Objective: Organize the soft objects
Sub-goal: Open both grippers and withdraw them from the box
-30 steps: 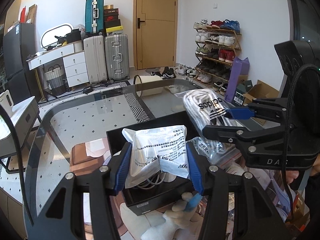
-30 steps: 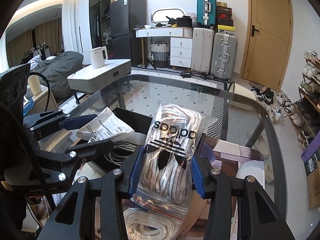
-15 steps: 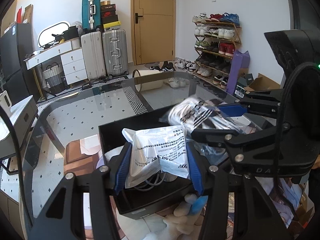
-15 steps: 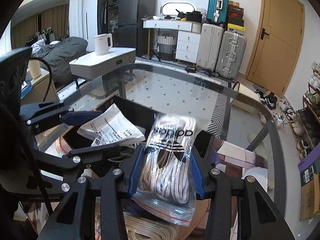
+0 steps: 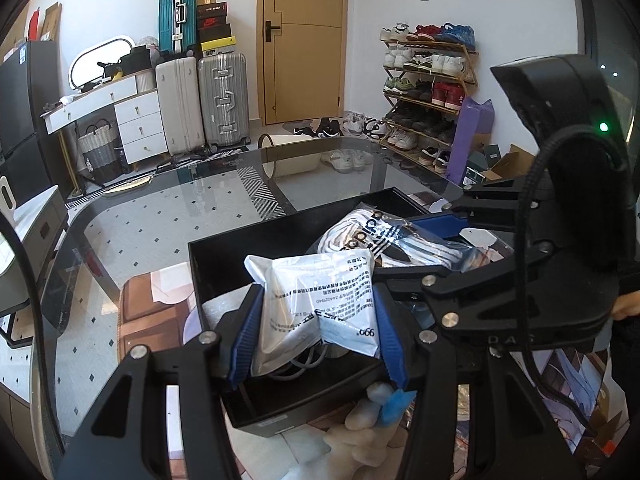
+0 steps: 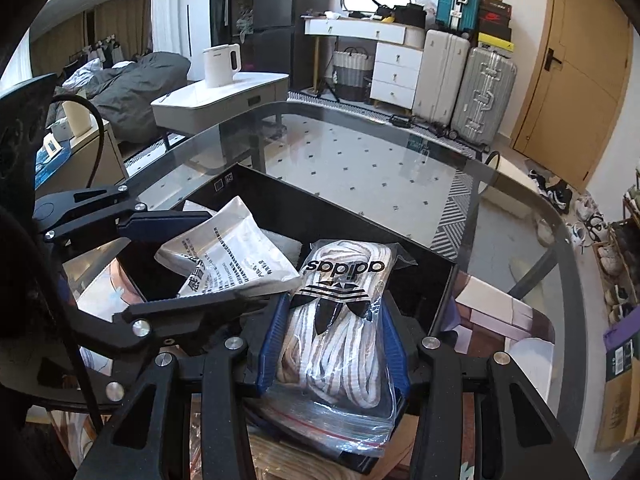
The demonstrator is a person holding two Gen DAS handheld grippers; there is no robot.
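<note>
My left gripper (image 5: 316, 336) is shut on a white printed pouch (image 5: 316, 296) with grey cord inside, held over the near part of a black open box (image 5: 224, 256). My right gripper (image 6: 334, 344) is shut on a clear Adidas bag of white laces (image 6: 340, 320), held over the box's near right side (image 6: 440, 304). The right gripper and its bag (image 5: 384, 236) also show in the left wrist view, and the left gripper's pouch (image 6: 228, 256) shows in the right wrist view. White padding (image 5: 224, 308) lies in the box.
The box stands on a glass table (image 5: 160, 208). A white plush toy (image 5: 360, 420) lies in front of the box. More laces in a bag (image 6: 280, 456) lie under my right gripper. Suitcases (image 5: 200, 100) and a shoe rack (image 5: 428, 92) stand beyond the table.
Both grippers have moved down and forward over the black box with their bags. The Adidas bag has dropped from above the box's rim to inside its outline.
</note>
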